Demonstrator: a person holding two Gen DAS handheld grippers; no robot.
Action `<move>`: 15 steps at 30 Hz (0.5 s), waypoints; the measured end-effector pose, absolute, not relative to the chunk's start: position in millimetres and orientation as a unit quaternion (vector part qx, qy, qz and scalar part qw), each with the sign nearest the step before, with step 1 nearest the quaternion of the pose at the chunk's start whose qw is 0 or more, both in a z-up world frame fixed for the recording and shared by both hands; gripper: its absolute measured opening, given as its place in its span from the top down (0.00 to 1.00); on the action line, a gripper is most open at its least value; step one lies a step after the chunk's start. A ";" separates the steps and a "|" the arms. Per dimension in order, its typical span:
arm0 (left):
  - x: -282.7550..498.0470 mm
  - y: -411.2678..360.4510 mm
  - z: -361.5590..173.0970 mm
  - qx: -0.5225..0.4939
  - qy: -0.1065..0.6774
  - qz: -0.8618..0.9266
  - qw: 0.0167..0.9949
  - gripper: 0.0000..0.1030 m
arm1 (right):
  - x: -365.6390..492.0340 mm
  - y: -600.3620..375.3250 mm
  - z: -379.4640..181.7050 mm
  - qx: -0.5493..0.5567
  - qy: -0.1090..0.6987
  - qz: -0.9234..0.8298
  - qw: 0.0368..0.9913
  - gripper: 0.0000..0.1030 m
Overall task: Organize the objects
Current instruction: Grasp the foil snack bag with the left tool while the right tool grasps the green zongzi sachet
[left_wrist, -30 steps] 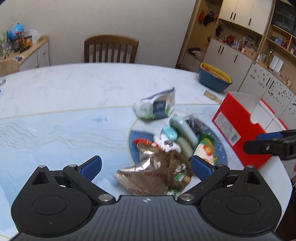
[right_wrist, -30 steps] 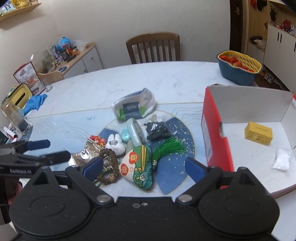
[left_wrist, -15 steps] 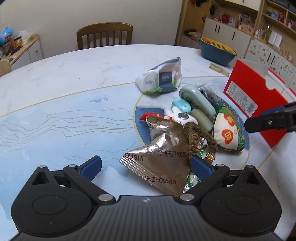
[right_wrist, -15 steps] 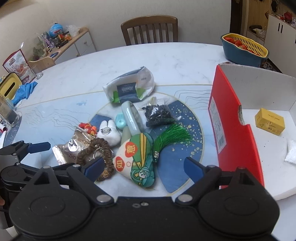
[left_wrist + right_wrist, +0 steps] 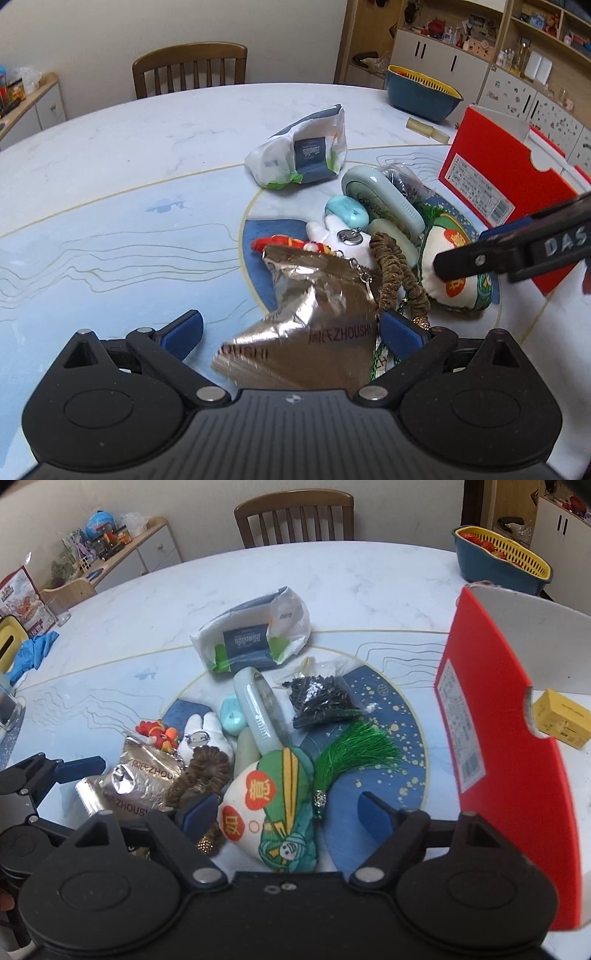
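Note:
A pile of small items lies on the round blue mat (image 5: 388,709). My left gripper (image 5: 293,330) is open, low over a silver snack bag (image 5: 314,321) that lies between its fingers; the left pad stands apart from it. My right gripper (image 5: 286,812) is closing around an embroidered green-and-white sachet (image 5: 273,812) with a green tassel (image 5: 354,746); its pads are not pressing on it. A brown beaded loop (image 5: 199,771) lies between the bag and the sachet. One right finger (image 5: 480,258) shows over the sachet (image 5: 458,288) in the left wrist view.
A red box (image 5: 498,738) stands open at the right with a small yellow carton (image 5: 561,716) inside. A tissue pack (image 5: 255,638), mint case (image 5: 258,709), bag of black beads (image 5: 321,698) and white plush (image 5: 207,731) crowd the mat. A blue basket (image 5: 502,561) sits far right.
Both grippers have come down and closer to the pile. The snack bag now lies between the left fingers. The right fingers have drawn nearer together around the sachet.

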State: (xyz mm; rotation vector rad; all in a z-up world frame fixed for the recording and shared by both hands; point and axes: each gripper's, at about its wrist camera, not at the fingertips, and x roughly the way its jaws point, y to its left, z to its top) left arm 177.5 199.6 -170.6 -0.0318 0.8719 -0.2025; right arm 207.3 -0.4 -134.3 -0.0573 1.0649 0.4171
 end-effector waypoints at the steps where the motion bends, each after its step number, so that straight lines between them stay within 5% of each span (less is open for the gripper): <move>1: 178.7 200.2 -171.0 -0.020 0.422 -0.097 0.901 0.01 | 207.8 0.6 -135.8 -0.027 0.505 0.198 0.840 0.26; 3: 180.0 201.7 -171.2 -0.028 0.423 -0.097 0.900 0.02 | 208.9 1.7 -138.5 -0.025 0.508 0.200 0.837 0.28; 7: 179.5 203.6 -169.0 -0.046 0.426 -0.110 0.897 0.21 | 208.8 1.8 -139.9 -0.013 0.512 0.207 0.833 0.40; 15: 179.2 210.6 -160.1 -0.091 0.427 -0.129 0.890 0.50 | 205.6 -5.4 -134.7 0.006 0.508 0.199 0.838 0.47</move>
